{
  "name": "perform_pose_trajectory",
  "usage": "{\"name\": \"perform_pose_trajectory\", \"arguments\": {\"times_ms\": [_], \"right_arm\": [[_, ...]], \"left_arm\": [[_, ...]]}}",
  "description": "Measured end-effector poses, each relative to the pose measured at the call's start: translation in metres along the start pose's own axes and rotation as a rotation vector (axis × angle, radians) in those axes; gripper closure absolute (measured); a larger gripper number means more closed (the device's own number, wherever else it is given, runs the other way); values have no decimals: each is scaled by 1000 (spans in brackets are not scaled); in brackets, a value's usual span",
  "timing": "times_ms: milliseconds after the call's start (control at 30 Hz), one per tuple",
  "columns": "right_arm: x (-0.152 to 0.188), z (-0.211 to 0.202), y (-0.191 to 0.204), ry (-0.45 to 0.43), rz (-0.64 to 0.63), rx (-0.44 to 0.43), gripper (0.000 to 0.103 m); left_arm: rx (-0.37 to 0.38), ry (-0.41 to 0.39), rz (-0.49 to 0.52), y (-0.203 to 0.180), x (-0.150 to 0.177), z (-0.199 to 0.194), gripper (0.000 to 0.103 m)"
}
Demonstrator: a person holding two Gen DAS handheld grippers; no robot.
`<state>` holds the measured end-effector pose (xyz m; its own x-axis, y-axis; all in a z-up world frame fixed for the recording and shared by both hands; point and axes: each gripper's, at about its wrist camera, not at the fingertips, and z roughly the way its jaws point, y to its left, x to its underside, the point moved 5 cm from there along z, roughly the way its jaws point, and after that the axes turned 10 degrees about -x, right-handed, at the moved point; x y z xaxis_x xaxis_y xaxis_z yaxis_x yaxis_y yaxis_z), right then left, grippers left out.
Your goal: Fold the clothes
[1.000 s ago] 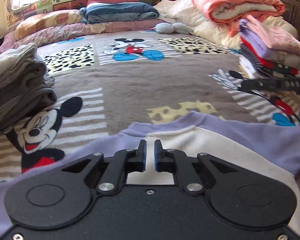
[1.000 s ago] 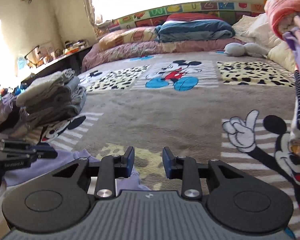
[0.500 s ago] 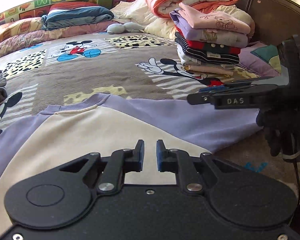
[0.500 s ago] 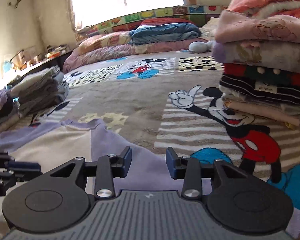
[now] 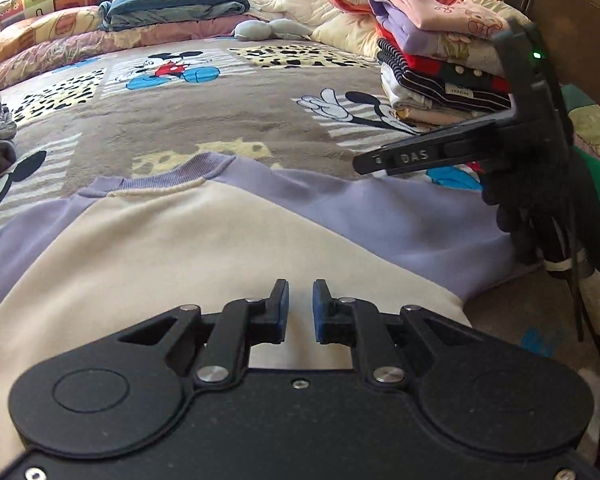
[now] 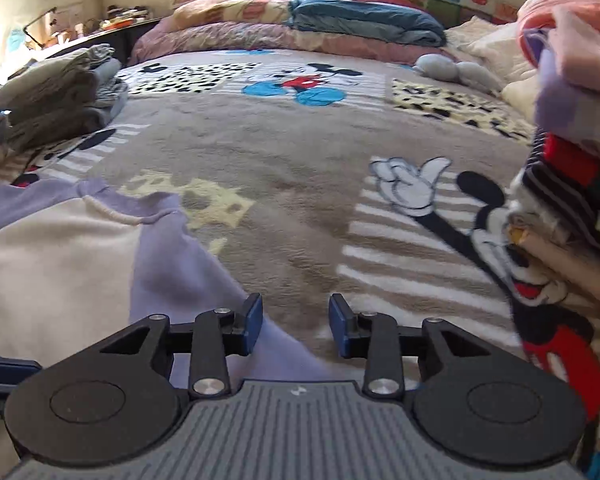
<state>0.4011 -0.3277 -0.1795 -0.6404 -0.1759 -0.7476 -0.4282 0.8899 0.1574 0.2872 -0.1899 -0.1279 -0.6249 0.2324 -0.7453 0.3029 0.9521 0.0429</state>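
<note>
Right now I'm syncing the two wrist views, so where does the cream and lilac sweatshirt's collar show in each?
Left wrist: the collar sits upper left of centre, above the left gripper, at the far edge of the sweatshirt.
Right wrist: the collar lies at the left edge, mid-height, left of the right gripper.
Shared landmark: the yellow cheese patch on the blanket, just beyond the collar.

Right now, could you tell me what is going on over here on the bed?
A person is folding clothes with a gripper in each hand. A cream and lilac sweatshirt lies spread flat on the cartoon blanket. The left gripper hovers over its cream front, jaws nearly shut with nothing between them. The right gripper is open over the sleeve edge, gripping nothing. Folded piles already sit to the right.
</note>
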Motion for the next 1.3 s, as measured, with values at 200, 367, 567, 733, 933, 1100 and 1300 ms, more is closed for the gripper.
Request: {"name": "perform_pose_trajectory", "arguments": {"times_ms": [200,367,567,733,933,1100,1300], "right_arm": [[-1,-21,-10,-68,29,-53,65],[5,-2,14,-13,-52,-93,66],[11,3,-5,0,9,-6,66],[13,3,-8,-10,25,-11,66],[12,-5,-17,-31,45,23,66],[8,-22,-20,-75,41,30,65],[6,-18,4,-73,-17,-74,66]], "left_arm": [[-35,-25,65,-3,-52,42,93],[-98,42,69,6,-77,94,93],[-85,-23,19,28,-80,63,93],[-59,63,81,10,-75,96,93],[-13,-10,-70,31,-93,89,93],[-50,-18,-92,55,-87,67,93],[-80,77,-10,36,-79,108,90]]}}
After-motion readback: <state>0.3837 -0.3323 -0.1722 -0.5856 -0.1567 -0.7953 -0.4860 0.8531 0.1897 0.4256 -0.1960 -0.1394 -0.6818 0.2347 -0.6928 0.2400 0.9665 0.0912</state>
